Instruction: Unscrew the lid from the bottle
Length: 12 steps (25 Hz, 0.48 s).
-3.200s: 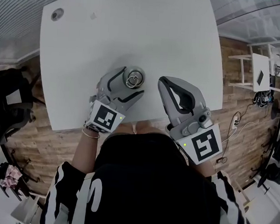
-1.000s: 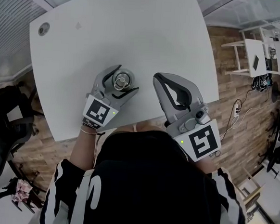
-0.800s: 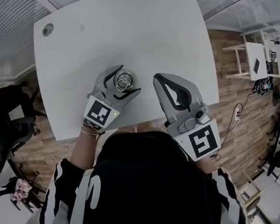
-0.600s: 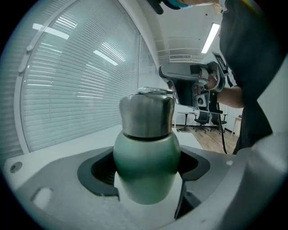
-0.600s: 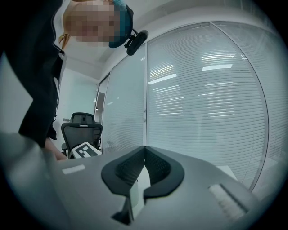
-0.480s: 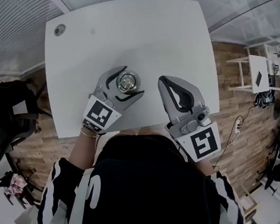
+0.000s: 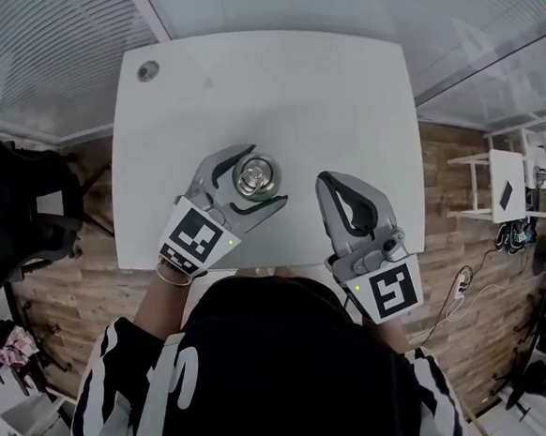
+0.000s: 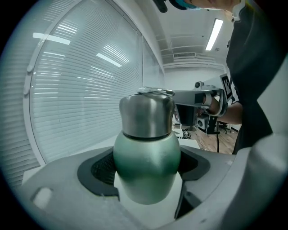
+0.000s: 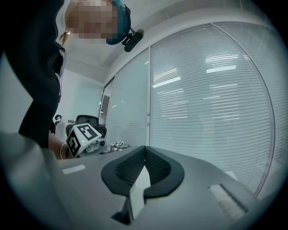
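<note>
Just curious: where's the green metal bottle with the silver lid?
Head view, centre-left: the bottle, clamped in the left gripper near the white table's front edge.

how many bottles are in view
1. The green metal bottle with a silver lid is gripped by the left gripper, over the near side of the white table. The right gripper beside it is shut and empty; no other bottle shows.

Bright, even light from a ceiling strip light [image 8: 215,33], reflections streaking the blinded glass [image 9: 211,90], faint shadows on the table [image 7: 265,80], mild sheen on the lid [image 8: 146,114], heavy fisheye bending and vignetting at edges, near foreground soft
</note>
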### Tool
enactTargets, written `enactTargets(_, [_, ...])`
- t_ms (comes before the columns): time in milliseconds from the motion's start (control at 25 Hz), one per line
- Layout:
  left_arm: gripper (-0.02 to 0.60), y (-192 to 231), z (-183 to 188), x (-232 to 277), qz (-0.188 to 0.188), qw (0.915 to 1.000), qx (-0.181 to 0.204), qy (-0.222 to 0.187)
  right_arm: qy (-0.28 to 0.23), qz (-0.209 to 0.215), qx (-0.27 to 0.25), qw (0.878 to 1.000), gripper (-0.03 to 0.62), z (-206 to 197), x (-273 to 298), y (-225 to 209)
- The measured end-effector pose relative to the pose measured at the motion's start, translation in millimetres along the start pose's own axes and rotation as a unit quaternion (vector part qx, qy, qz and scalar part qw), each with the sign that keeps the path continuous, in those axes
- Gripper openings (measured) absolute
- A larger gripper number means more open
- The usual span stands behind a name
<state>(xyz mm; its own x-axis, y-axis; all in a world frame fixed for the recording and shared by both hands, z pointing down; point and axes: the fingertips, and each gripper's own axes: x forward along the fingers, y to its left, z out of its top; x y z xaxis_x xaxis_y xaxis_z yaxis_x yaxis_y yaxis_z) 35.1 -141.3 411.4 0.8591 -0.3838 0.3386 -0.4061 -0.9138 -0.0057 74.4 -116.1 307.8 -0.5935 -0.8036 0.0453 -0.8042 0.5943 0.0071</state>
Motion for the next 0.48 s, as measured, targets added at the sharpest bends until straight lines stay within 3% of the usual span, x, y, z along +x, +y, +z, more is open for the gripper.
enactTargets(480, [0.385, 10, 52, -37, 0.012, 0.9998, -0.012, -0.009, -0.012, 0.028, -0.007, 1.000, -0.006, 6, 6, 10])
